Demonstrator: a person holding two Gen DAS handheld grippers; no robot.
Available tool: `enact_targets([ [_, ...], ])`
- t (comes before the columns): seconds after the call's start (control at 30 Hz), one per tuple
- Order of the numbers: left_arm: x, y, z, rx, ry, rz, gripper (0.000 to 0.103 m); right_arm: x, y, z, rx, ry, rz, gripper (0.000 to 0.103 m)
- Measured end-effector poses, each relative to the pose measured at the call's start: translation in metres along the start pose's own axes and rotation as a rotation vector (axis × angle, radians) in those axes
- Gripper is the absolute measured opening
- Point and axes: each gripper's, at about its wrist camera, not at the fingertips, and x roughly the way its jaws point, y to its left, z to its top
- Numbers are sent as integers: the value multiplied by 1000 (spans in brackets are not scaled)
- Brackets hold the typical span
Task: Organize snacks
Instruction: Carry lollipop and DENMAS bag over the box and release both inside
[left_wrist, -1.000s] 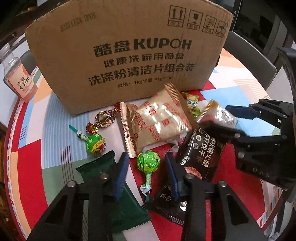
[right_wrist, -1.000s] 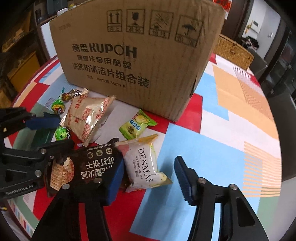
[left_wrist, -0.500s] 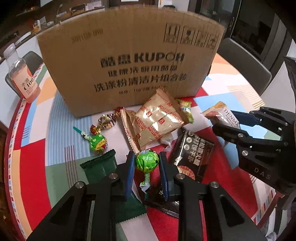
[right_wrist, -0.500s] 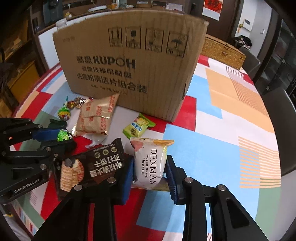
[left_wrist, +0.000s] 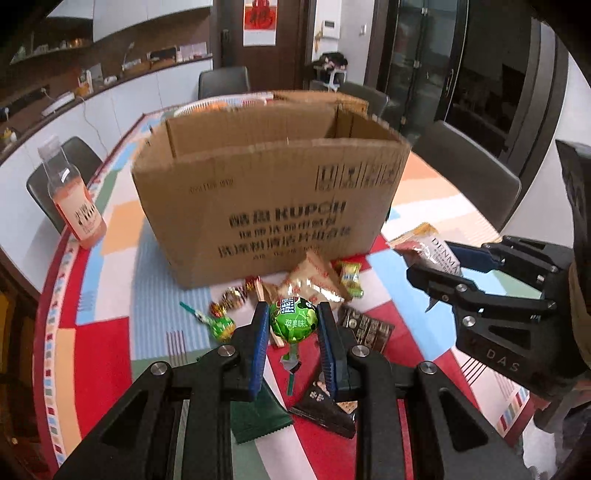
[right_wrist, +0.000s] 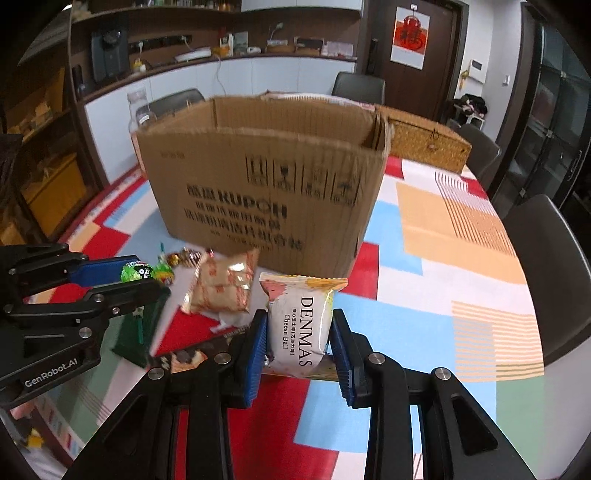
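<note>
My left gripper is shut on a green lollipop, lifted off the table with its stick hanging down. My right gripper is shut on a white DENMAS cheese ball packet, also raised above the table. An open cardboard box stands behind the snacks, its top open. On the table below lie a beige cracker bag, a second green lollipop, a gold-wrapped candy, a small yellow-green packet, a black biscuit packet and a dark green wrapper.
A bottle of orange drink stands at the table's left edge. A wicker basket sits behind the box on the right. Chairs ring the patterned table. In the left wrist view the right gripper hangs at the right.
Both grippers closed, the left on the green lollipop and the right on the cheese ball packet, then rose with them; the box's open top has come into view.
</note>
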Motion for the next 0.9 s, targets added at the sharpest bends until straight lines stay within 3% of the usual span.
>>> enact_targets([
  [0.5,-55,13,58,-4,-214,30,26,-34,5,50,35,-171,38,34],
  [0.9,-70,29,97,-12,-301,51,26,-53,5,95,72,-290,62,34],
])
